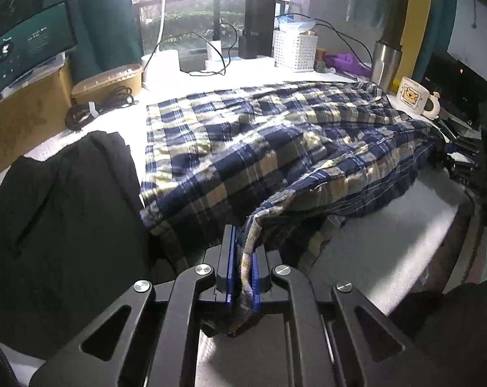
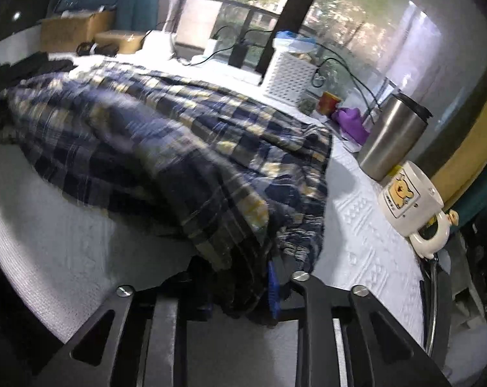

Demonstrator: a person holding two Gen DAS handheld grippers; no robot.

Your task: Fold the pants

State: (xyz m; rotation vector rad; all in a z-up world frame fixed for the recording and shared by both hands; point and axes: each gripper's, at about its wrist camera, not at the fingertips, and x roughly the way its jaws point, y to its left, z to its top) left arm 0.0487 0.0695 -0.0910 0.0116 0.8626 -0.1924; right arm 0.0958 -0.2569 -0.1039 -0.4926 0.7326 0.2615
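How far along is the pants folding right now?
Early. Done: the plaid pants lie spread on the white table. In hand: the left claw and right claw each pinch a near edge, lifting it. Left: carrying that edge over; no finished fold shows yet.

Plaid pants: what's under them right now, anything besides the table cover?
Under the plaid pants only the white table cover shows at the edges. The black garment lies beside them. Anything beneath the middle is hidden by fabric.

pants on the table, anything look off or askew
The plaid pants lie rumpled, not flat, near edge bunched where both grippers pinch it. The bear mug stands right beside the cloth near the table's edge, so a pull could knock it.
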